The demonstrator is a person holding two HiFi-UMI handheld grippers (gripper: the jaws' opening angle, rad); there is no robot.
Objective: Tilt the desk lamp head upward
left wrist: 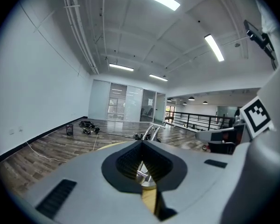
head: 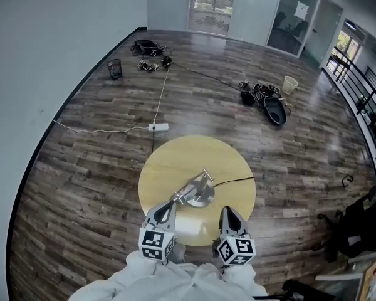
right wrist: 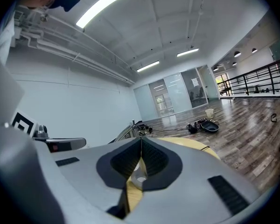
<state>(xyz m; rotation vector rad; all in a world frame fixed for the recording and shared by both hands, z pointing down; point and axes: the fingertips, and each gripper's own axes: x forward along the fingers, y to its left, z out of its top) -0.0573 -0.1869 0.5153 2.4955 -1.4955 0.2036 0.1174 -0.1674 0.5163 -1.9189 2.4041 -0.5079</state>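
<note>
A silver desk lamp point(head: 197, 190) stands on a round yellow table point(head: 232, 168), its round base point(head: 201, 199) near the table's middle and its arm folded low. The lamp head point(head: 179, 197) points toward the near left. My left gripper point(head: 164, 213) hovers over the table's near edge, just short of the lamp head, jaws shut and empty. My right gripper point(head: 231, 218) hangs beside it to the right, also shut and empty. In the left gripper view the lamp's arm point(left wrist: 153, 130) rises past the closed left gripper point(left wrist: 141, 143). In the right gripper view the lamp point(right wrist: 129, 130) shows beyond the shut right gripper point(right wrist: 141, 141).
The lamp's black cord point(head: 235, 180) runs off the table's right side. On the wood floor lie a white power strip point(head: 158, 127), a dark bin point(head: 114, 68), bags and gear point(head: 267, 100) and a pale bucket point(head: 290, 83). A black chair point(head: 354, 227) stands at right.
</note>
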